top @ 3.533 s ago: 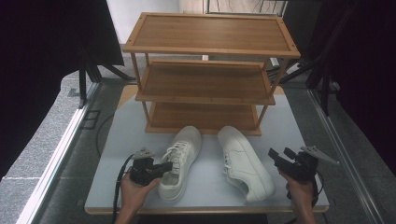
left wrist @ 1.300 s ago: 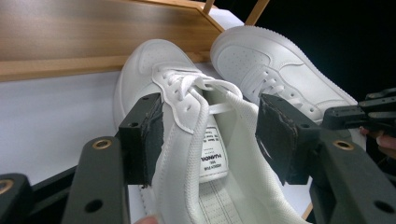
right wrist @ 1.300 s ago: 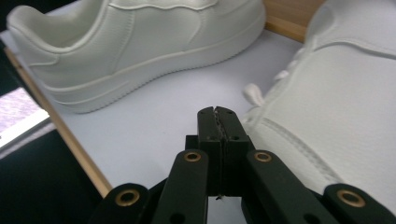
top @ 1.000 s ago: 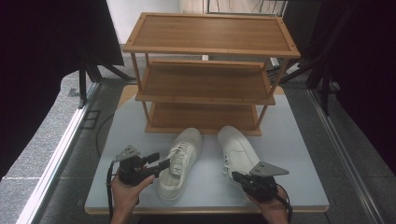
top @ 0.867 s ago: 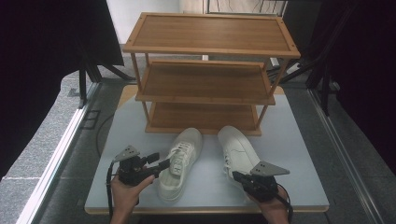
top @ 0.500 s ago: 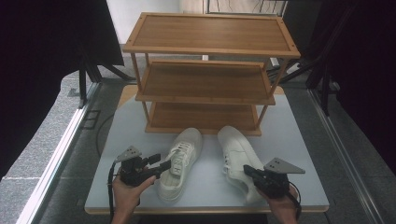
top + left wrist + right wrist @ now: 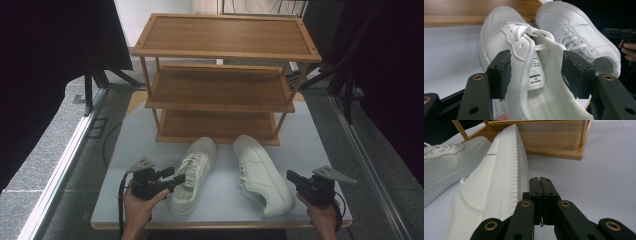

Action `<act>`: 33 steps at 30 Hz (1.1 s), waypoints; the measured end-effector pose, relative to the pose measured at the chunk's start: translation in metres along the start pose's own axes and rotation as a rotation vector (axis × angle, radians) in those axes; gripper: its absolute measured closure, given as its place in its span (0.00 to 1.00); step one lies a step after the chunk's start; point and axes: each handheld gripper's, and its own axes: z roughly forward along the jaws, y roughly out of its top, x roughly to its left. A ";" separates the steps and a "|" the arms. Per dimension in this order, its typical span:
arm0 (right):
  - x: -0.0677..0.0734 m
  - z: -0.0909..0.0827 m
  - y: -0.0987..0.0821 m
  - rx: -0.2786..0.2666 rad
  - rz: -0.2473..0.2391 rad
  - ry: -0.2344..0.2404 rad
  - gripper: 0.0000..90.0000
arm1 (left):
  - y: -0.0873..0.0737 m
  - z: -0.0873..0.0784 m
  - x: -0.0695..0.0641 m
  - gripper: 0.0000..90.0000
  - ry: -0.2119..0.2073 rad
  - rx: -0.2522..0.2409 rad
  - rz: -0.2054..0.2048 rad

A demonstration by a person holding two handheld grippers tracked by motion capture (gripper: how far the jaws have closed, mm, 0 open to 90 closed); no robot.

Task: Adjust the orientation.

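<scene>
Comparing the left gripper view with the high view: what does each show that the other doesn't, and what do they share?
Left gripper view alone: the printed label on the left shoe's tongue, and the two open pads straddling that shoe's collar.

High view alone: the whole three-shelf wooden rack, and the left gripper with its hand.

Shared: the left shoe, the right shoe, the white table, and the right gripper.

Left gripper view: the heel of the nearer white lace-up leather sneaker (image 7: 524,75) runs off the bottom edge between the jaws. The printed tongue label (image 7: 537,72) is too small to read. Right gripper view: the second white sneaker's ribbed sole (image 7: 506,177), left of the jaws, is cut by the lower edge.
</scene>
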 end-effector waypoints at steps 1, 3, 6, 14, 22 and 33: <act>-0.001 0.000 0.000 0.000 0.003 0.002 0.96 | 0.000 0.000 0.000 0.46 -0.001 0.000 -0.001; -0.001 0.001 0.000 -0.001 0.003 0.006 0.95 | 0.000 0.000 0.000 0.45 -0.001 0.001 -0.002; 0.002 0.000 0.001 -0.003 -0.004 0.010 0.94 | 0.000 0.000 0.001 0.45 -0.004 0.006 -0.009; 0.009 -0.001 0.004 -0.017 -0.023 0.018 0.90 | -0.001 0.001 0.002 0.45 -0.012 0.013 -0.022; 0.019 -0.005 0.008 -0.040 -0.056 0.032 0.84 | -0.002 0.003 0.002 0.45 -0.011 0.017 -0.025; 0.019 0.002 0.004 -0.018 -0.050 0.038 0.78 | -0.003 0.003 0.003 0.44 -0.011 0.023 -0.034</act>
